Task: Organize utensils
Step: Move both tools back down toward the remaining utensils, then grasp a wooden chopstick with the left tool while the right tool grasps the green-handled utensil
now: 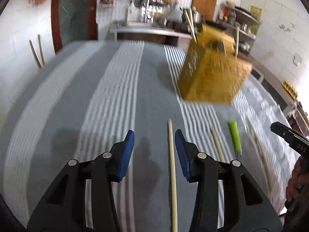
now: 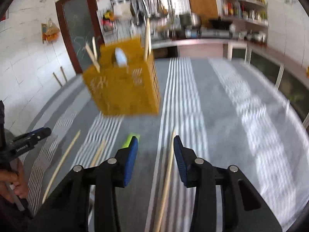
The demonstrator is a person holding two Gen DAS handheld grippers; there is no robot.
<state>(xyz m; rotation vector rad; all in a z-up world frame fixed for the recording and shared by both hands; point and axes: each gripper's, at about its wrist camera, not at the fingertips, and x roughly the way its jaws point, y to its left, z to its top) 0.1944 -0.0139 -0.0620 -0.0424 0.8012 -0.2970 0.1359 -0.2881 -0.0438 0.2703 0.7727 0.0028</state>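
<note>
My left gripper point(image 1: 154, 135) is open over the striped cloth, and a pale wooden chopstick point(image 1: 172, 166) lies between its blue pads, nearer the right one, untouched. A second chopstick point(image 1: 217, 145), a green-handled utensil point(image 1: 234, 137) and a third chopstick point(image 1: 258, 150) lie further right. My right gripper point(image 2: 156, 141) is also open, with that third chopstick point(image 2: 167, 174) lying between its pads. Its left finger partly hides the green utensil point(image 2: 129, 139). The yellow slotted basket point(image 2: 123, 89) stands beyond, holding upright chopsticks and a white spoon point(image 2: 120, 57).
A grey and white striped cloth point(image 1: 115, 96) covers the table. The other gripper shows at the side of each view, the right gripper point(image 1: 285, 135) and the left gripper point(image 2: 29, 139), with a hand point(image 2: 11, 181) below. A kitchen counter and shelves stand behind the table.
</note>
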